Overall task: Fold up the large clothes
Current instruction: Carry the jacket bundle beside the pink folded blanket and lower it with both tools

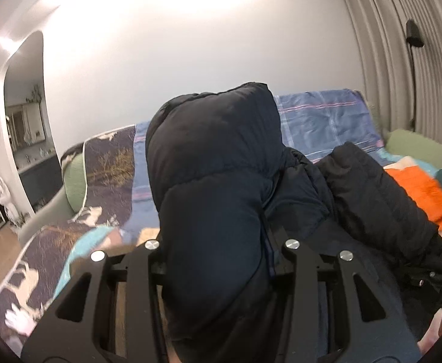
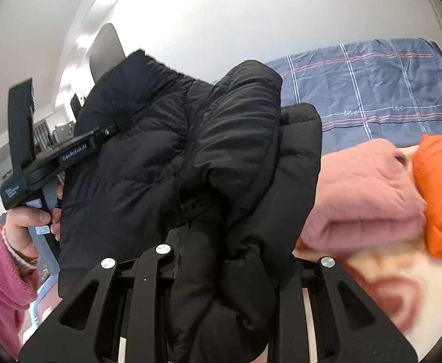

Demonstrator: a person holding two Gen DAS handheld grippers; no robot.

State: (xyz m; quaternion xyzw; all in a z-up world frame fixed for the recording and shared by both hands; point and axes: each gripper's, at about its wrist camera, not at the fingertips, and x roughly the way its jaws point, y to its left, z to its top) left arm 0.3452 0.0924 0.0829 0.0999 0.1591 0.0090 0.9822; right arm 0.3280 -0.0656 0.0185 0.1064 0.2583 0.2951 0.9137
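Ceiling glare, fisheye warp, motion blur

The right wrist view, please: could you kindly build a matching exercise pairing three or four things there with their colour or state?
Things:
1. puffer jacket
2. folded sweater
3. folded garment at the right edge
4. checked sheet

Descriptions:
A. orange
B. blue with pink and white lines
C. black, bunched between the jaws
D. dusty pink

Pairs: 1-C, 2-D, 3-A, 4-B
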